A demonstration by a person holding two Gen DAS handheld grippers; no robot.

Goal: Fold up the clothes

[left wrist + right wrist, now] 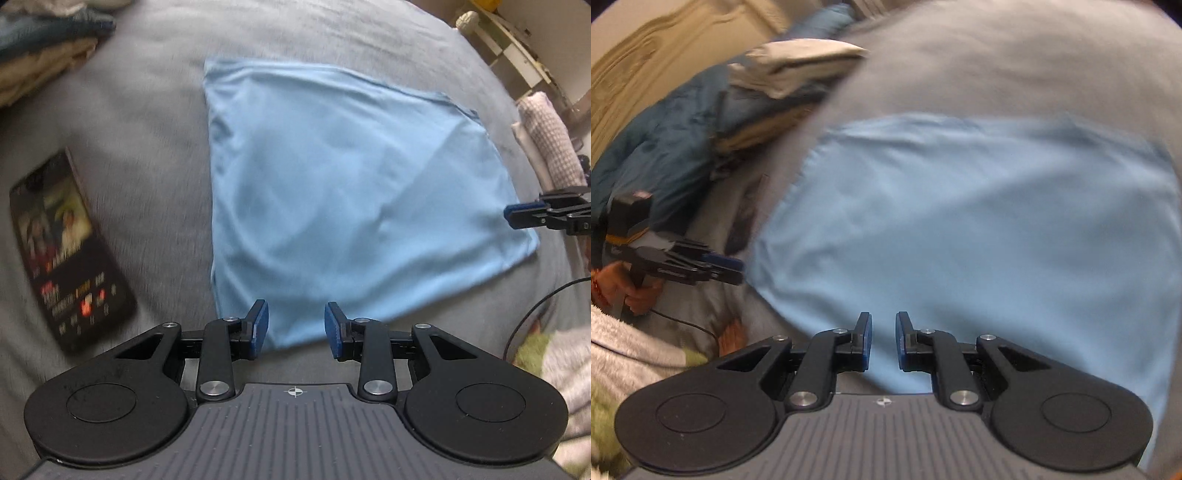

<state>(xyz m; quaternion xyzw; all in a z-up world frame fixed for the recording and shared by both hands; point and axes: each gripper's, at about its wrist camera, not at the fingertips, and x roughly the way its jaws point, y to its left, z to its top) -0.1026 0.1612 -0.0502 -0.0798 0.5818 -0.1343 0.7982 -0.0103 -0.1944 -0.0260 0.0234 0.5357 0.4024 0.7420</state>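
A light blue garment [343,192] lies folded into a rough square on the grey bedsheet [147,122]; it also shows in the right wrist view [960,229]. My left gripper [295,328] is open and empty, just above the garment's near corner. My right gripper [883,339] is open with a narrow gap, empty, over the garment's near edge. The right gripper's fingers [524,212] show at the garment's right corner in the left wrist view. The left gripper [727,271] shows at the garment's left corner in the right wrist view.
A dark phone [70,251] with a lit screen lies on the sheet left of the garment. Folded clothes [40,48] are stacked at the back left, also seen from the right wrist [790,66]. A checked towel [550,144] and a shelf [517,48] are at right. A cable [532,314] runs nearby.
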